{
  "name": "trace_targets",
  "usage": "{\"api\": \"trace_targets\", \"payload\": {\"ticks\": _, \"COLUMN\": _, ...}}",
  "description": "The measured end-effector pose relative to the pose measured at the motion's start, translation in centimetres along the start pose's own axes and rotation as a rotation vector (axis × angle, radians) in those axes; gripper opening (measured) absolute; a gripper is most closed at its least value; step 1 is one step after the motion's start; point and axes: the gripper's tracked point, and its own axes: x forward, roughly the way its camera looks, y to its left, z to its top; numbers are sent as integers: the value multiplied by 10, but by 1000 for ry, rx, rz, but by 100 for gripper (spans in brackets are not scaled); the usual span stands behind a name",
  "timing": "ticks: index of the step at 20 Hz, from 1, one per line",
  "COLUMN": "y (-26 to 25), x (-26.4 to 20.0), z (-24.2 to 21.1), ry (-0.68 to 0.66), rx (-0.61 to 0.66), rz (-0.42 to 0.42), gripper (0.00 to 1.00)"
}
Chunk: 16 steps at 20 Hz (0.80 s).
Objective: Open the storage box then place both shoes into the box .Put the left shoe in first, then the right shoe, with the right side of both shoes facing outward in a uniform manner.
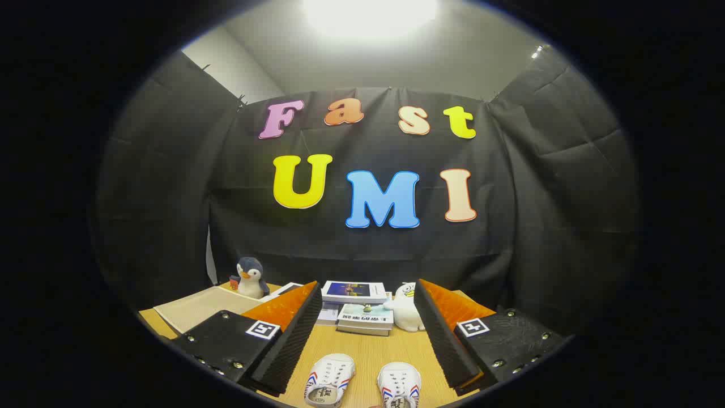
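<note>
Lower centre of the frame: gripper (pixel 368 334), two black ribbed fingers (pixel 291 334) spread wide apart, clamped on nothing.
Between the fingers, low: pair of small white canvas shoes with red-and-blue side stripes (pixel 329 378) on the light wooden table (pixel 368 348), toes pointing away.
Beyond the shoes: stack of books (pixel 365 318), white plush duck (pixel 406 309); at lower left, grey-and-white plush penguin (pixel 250 277).
Storage box: not identifiable from here.
Step in hand: opening stage, box not yet located, shoes untouched.
Next move calls for: finding the box and opening it before lifting the left shoe.
</note>
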Motion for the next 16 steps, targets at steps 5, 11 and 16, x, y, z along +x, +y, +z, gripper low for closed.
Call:
{"api": "trace_targets", "payload": {"ticks": 5, "y": 2, "x": 0, "z": 2, "ry": -4, "rx": -7, "rz": 2, "gripper": 98}}
{"api": "trace_targets", "payload": {"ticks": 11, "y": 6, "x": -4, "z": 5, "ry": -8, "rx": -17, "rz": 5, "gripper": 98}}
{"api": "trace_targets", "payload": {"ticks": 16, "y": 10, "x": -5, "z": 4, "ry": -7, "rx": -2, "rz": 6, "gripper": 98}}
